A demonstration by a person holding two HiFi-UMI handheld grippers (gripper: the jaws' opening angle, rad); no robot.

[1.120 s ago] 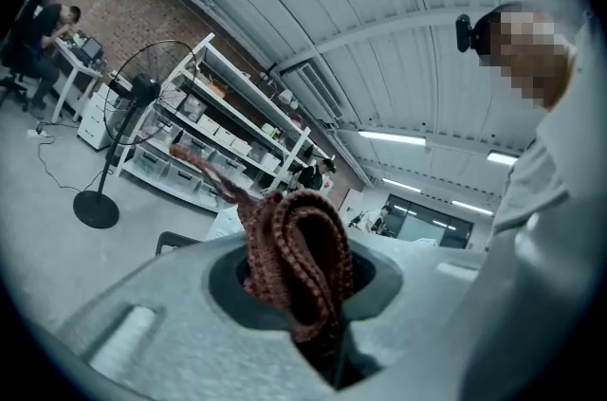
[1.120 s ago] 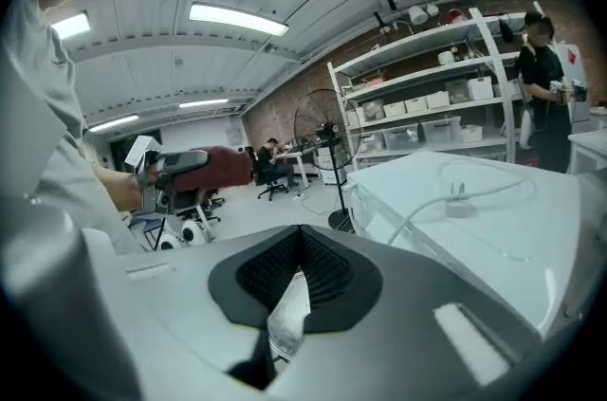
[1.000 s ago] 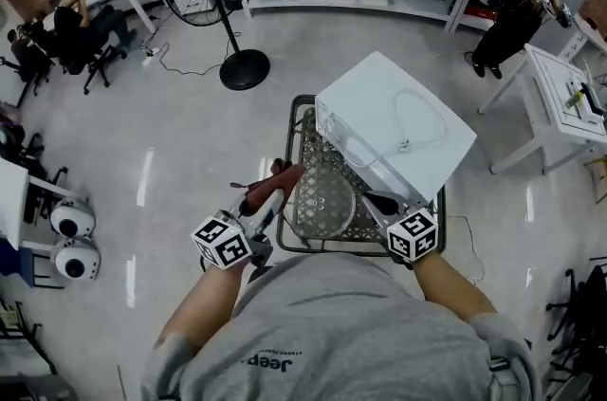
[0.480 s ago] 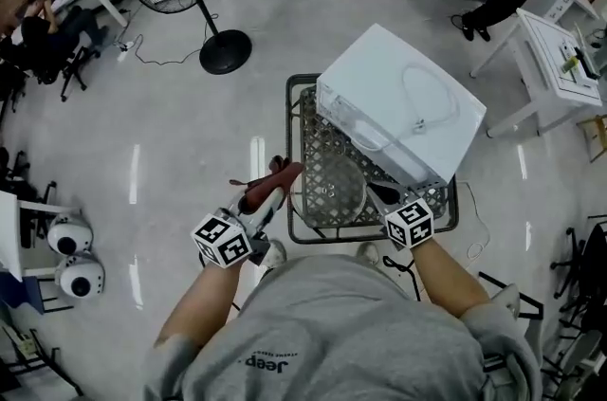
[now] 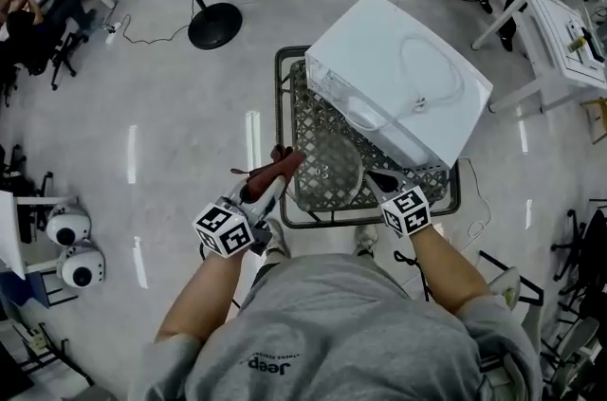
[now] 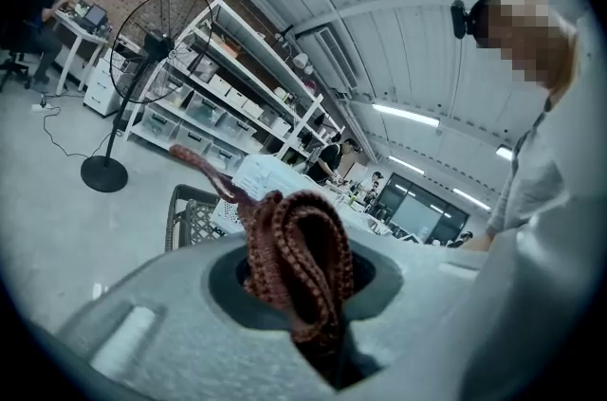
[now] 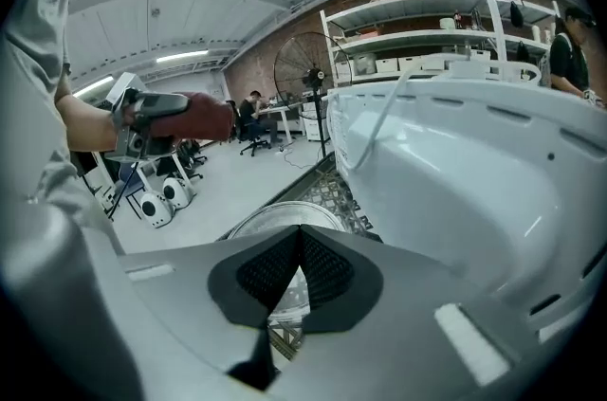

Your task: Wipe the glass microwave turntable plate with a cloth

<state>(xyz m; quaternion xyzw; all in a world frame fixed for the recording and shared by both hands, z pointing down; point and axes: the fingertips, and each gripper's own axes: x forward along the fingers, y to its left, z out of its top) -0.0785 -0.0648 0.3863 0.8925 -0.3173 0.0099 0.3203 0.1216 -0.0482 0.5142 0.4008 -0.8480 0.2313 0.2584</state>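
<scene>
The round glass plate [image 5: 327, 170] lies on a metal lattice table [image 5: 285, 105], in front of a white microwave [image 5: 398, 77]. My left gripper [image 5: 273, 176] hovers at the plate's left edge, shut on a folded reddish-brown cloth [image 5: 275, 168]. In the left gripper view the cloth [image 6: 296, 247] bulges out between the jaws, one end trailing up to the left. My right gripper [image 5: 373, 178] sits at the plate's right rim. In the right gripper view its jaws [image 7: 302, 236] meet at the tips, with the plate [image 7: 285, 214] running in between them.
A standing fan [image 5: 204, 20] is on the floor at the back left. Shelves with bins line the back wall. A white side table [image 5: 560, 39] stands to the right, and white round devices [image 5: 71, 243] to the left. The microwave's cable [image 5: 432, 86] lies on its top.
The head view has shifted, so table and microwave sit higher in the picture. Both grippers keep their places at the plate's two sides, the cloth still held.
</scene>
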